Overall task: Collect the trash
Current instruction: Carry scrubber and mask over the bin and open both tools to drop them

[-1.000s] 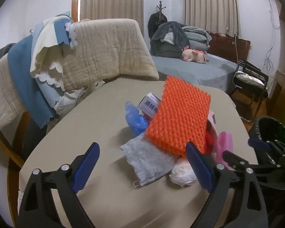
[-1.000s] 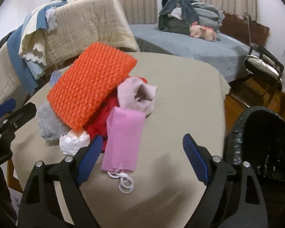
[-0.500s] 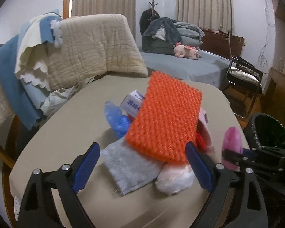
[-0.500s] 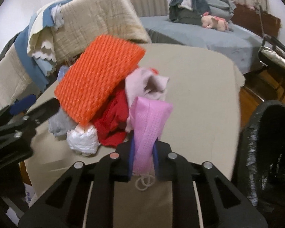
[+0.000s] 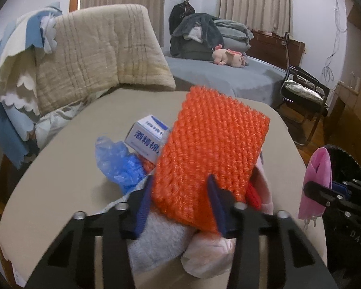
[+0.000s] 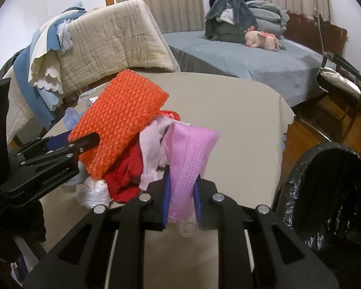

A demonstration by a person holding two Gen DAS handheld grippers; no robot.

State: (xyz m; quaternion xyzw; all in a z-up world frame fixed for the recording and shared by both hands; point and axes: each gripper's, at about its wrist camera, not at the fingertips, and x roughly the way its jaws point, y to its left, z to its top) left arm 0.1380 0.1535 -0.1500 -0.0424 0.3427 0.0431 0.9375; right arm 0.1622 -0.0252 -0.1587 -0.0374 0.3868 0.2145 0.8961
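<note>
A pile of trash lies on the beige table (image 5: 60, 168). My left gripper (image 5: 180, 200) is shut on the near edge of an orange foam net (image 5: 211, 154), also seen in the right wrist view (image 6: 122, 120). My right gripper (image 6: 180, 200) is shut on a pink face mask (image 6: 187, 159) and holds it up above the table; the mask also shows in the left wrist view (image 5: 317, 175). Under the net lie a blue plastic glove (image 5: 118, 161), a white box (image 5: 146, 137), a grey cloth (image 5: 161, 240), a red cloth (image 6: 125, 175) and a white crumpled bag (image 6: 93, 192).
A bin with a black bag (image 6: 332, 192) stands right of the table. A chair with beige and blue blankets (image 5: 84, 55) is at the table's far left. A bed (image 6: 240, 55) and a black chair (image 6: 339, 77) are behind.
My left gripper moved forward and shut on the orange foam net. My right gripper shut on the pink mask and lifted it off the table.
</note>
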